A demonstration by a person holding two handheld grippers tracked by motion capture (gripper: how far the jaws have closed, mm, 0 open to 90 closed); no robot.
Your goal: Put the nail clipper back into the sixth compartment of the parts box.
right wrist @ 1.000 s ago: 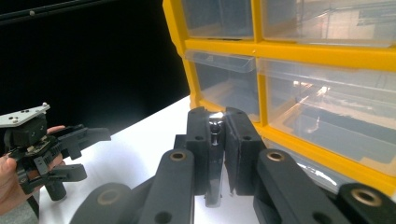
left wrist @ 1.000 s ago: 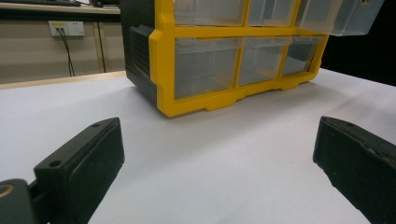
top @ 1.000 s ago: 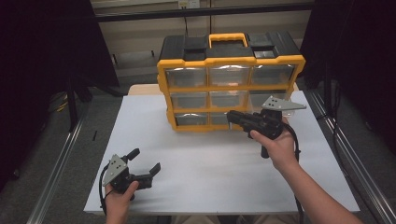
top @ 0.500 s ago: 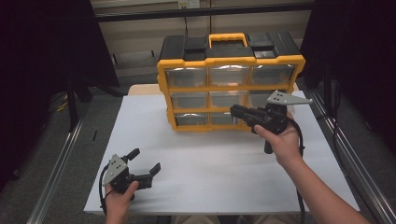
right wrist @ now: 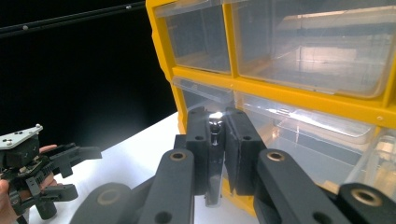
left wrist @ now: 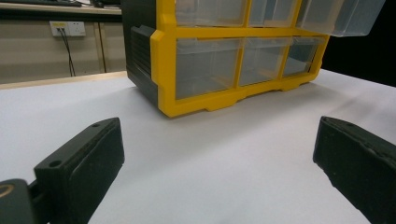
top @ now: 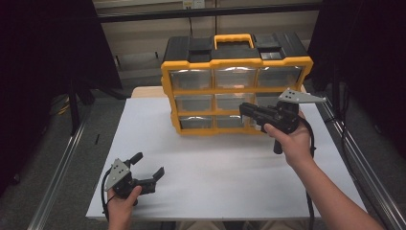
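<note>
A: Item one, the right gripper (top: 246,109). State of the fingers?

B: Narrow, pinched together on the front lip (right wrist: 214,196) of a clear drawer (left wrist: 341,18). In the right gripper view (right wrist: 215,122) the thin clear lip runs straight down the gap, with a black pad pressed to each face of it.

A: Where is the drawer?

B: It begins at the fingertips and goes on past them. It belongs to the yellow and black drawer cabinet (top: 237,62), in the right column, second row from the bottom as the left gripper view shows it, and its front stands out from the yellow frame (left wrist: 163,60) (the drawers below it sit flush).

A: Item two, the left gripper (top: 149,164).

B: Fingers wide, nothing between them but bare white table (top: 215,177). It is low over the near left part of the table, held in the person's left hand (top: 122,201).

A: The drawer relative to those fingers?

B: Well apart from them. In the left gripper view (left wrist: 215,163) the cabinet stands ahead of the open fingers, and the drawer is high and beyond the right-hand finger.

A: Any cross-reference?

B: The right gripper view also shows the left gripper (right wrist: 79,171), far off to the left of the pinched fingers, its fingers spread.
</note>
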